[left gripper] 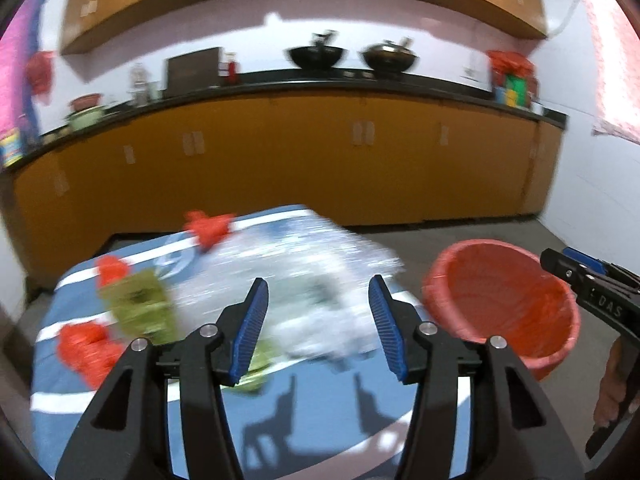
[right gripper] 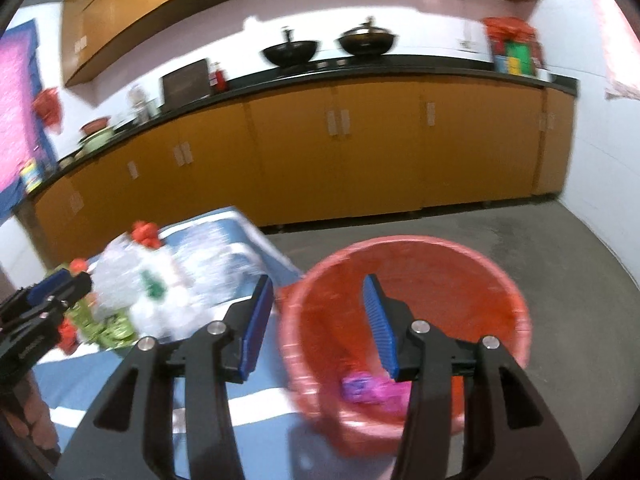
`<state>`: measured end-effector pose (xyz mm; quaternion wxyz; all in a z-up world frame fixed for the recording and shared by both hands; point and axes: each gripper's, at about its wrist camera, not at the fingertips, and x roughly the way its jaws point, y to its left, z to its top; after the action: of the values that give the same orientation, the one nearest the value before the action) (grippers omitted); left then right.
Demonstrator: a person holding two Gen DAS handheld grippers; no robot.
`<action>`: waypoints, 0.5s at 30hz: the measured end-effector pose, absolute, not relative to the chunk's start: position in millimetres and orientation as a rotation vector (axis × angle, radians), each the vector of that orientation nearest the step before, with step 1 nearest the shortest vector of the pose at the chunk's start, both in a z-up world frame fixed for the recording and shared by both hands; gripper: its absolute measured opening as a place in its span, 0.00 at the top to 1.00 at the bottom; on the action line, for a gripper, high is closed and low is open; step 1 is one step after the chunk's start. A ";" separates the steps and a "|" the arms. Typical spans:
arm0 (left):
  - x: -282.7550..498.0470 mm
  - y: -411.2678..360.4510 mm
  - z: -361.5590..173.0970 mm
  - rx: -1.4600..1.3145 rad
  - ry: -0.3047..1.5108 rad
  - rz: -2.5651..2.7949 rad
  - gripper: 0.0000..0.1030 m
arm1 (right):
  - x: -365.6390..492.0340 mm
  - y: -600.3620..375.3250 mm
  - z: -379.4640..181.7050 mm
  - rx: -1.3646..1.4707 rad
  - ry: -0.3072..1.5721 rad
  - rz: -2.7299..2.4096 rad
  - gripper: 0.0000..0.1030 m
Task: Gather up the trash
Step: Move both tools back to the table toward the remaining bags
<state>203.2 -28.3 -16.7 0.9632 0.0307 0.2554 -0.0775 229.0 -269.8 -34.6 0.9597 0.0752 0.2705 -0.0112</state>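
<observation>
The left gripper [left gripper: 318, 320] is partly open with nothing between its blue pads [left gripper: 252, 332]. It hangs over a blue table [left gripper: 320, 412] with white stripes. The right gripper [right gripper: 318, 322] is partly open too, and it holds nothing. It hangs over the rim of the red basket [right gripper: 500, 292], which sits just beside the table's right edge.

The trash lies on the table, ahead of the left gripper. There is a big crinkly clear bag [left gripper: 304, 272], blurred in both views. A green wrapper [left gripper: 138, 304] lies left of the bag. Some red scraps [left gripper: 86, 344] lie around the wrapper, and one more red scrap [left gripper: 208, 226] is at the far edge of the bag. Inside the basket, at the bottom, lies a pink wrapper [right gripper: 368, 390].

Behind the table is a long row of orange cupboards [left gripper: 280, 152] with two black woks [left gripper: 318, 56] on top.
</observation>
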 end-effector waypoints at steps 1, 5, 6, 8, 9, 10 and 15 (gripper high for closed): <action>197.2 -8.3 -18.1 0.056 0.513 -0.111 0.48 | 232.6 -254.8 -36.2 0.144 0.557 0.006 0.54; 186.1 45.5 -24.3 0.045 0.512 0.016 0.44 | 243.0 -211.3 -41.8 0.128 0.584 0.091 0.54; 184.3 57.9 -26.5 0.041 0.515 0.044 0.44 | 246.2 -198.6 -43.9 0.121 0.592 0.114 0.54; 182.0 84.3 -33.1 0.034 0.528 0.111 0.44 | 251.3 -178.0 -48.1 0.108 0.607 0.149 0.54; 181.8 96.5 -36.3 0.023 0.537 0.138 0.43 | 254.0 -167.4 -50.6 0.099 0.615 0.168 0.54; 181.9 106.9 -38.1 0.012 0.542 0.156 0.43 | 254.8 -160.5 -52.3 0.092 0.618 0.177 0.54; 179.9 142.9 -51.5 -0.034 0.564 0.224 0.40 | 271.5 -138.6 -60.7 0.084 0.633 0.169 0.54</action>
<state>179.9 142.9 -51.5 0.9542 -0.0165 0.2777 0.1102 271.5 -138.6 -60.7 0.9460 0.0415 0.3107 0.0828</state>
